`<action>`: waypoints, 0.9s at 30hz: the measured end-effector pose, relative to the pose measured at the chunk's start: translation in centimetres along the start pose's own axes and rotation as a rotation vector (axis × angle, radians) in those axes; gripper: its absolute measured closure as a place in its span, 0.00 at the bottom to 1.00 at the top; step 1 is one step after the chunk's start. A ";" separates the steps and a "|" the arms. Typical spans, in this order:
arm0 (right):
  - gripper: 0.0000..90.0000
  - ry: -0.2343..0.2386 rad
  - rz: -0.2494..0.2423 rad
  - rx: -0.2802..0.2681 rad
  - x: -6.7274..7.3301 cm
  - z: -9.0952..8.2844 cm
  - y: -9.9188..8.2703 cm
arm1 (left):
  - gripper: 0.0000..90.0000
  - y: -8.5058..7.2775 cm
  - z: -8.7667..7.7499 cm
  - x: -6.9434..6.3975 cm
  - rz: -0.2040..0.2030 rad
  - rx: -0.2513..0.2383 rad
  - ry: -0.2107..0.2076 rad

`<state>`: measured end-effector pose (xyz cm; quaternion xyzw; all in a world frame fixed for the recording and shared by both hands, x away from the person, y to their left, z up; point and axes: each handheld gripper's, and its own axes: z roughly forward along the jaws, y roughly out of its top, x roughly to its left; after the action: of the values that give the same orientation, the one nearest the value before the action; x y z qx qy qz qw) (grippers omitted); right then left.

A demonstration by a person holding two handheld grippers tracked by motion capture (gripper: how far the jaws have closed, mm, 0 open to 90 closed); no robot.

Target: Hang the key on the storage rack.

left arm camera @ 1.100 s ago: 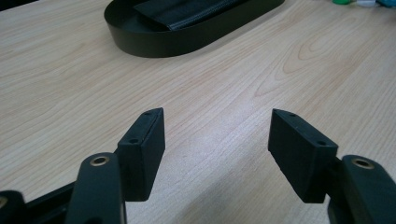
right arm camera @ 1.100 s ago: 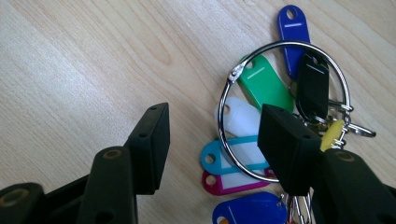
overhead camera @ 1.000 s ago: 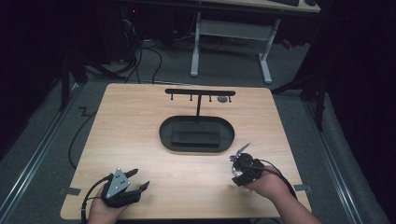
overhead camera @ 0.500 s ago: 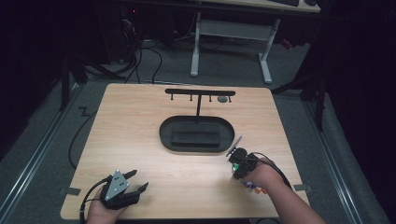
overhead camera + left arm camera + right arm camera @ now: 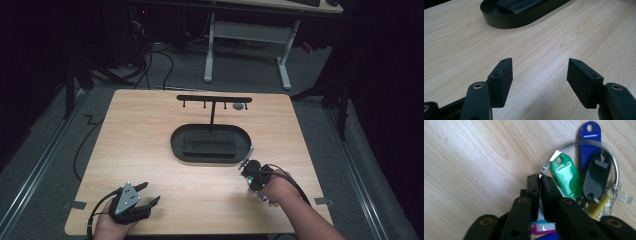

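Near the tray (image 5: 177,147), the right gripper (image 5: 539,178) is pinching a key ring (image 5: 599,147) with tags by its thin wire; it's probably going to slip. Left gripper (image 5: 539,72) is sitting open, empty.

The left tongs (image 5: 143,198) were matte black, with a grey three-cornered plate on top bearing small dark holes, and a black cable looped from the rear. In the left gripper view the blocky black pads (image 5: 501,79) each showed two small screw holes on the upper edge, and brass-coloured rivets sat at the linkage joints. The right tongs (image 5: 540,185) had the same black links, brass rivets and holed pads. A green light glowed on their body in the high view. Both forearms were bare, no sleeves visible.
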<state>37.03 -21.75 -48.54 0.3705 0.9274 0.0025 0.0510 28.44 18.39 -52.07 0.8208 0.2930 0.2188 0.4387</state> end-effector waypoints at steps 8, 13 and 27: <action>0.97 -0.024 -0.033 -0.019 -0.1 -2.6 -0.3 | 0.42 -0.1 0.0 0.1 0.000 0.001 0.000; 0.97 -0.058 -0.044 -0.060 -0.7 -6.0 -0.9 | 0.42 -0.1 0.1 0.2 -0.001 0.003 -0.001; 0.98 -0.075 -0.061 -0.122 -1.0 -13.0 -1.9 | 0.42 -0.2 0.2 0.2 0.002 0.008 -0.002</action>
<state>35.18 -23.35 -35.63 0.3381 0.9338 0.0438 0.1085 28.60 18.50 -52.32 0.8230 0.2927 0.2174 0.4355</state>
